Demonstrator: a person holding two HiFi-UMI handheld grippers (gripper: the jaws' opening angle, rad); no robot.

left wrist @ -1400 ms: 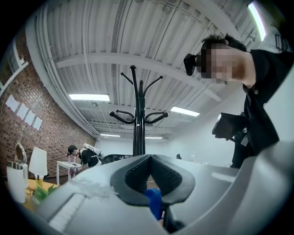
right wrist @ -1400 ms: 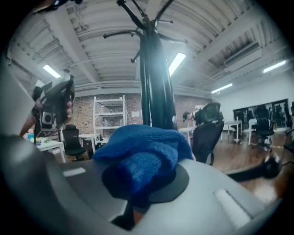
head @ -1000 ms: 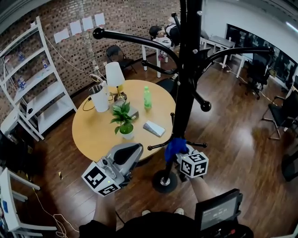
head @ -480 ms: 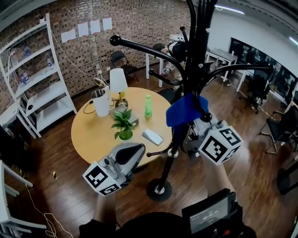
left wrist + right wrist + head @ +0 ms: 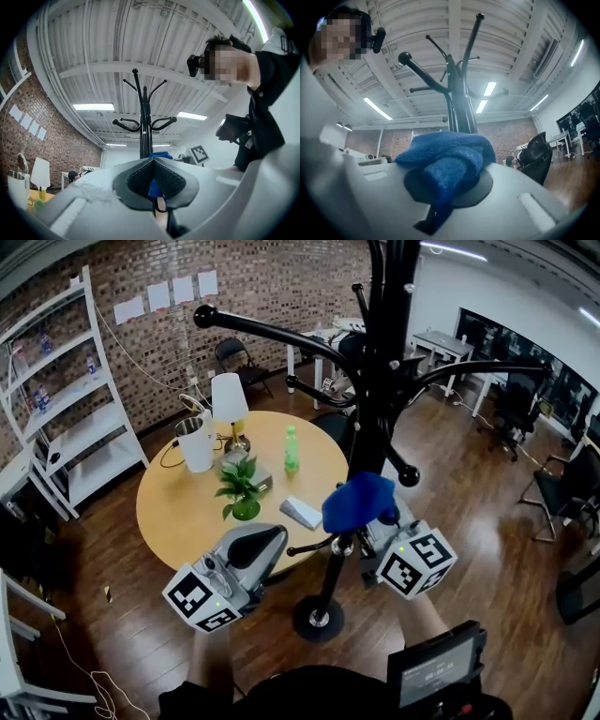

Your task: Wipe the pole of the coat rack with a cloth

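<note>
The right gripper (image 5: 373, 521) pinches the blue cloth (image 5: 359, 502) in its fingers, low against the coat rack's pole (image 5: 371, 418). The left gripper (image 5: 152, 161) hangs aside, fingers pressed together, empty. Best stroke: firm pressure, long passes, steering clear of the pegs (image 5: 309, 546).

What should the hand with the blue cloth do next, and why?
Probably slide the blue cloth down the pole: the right hand-held gripper grips it against the pole's middle, with bare pole below toward the base.
</note>
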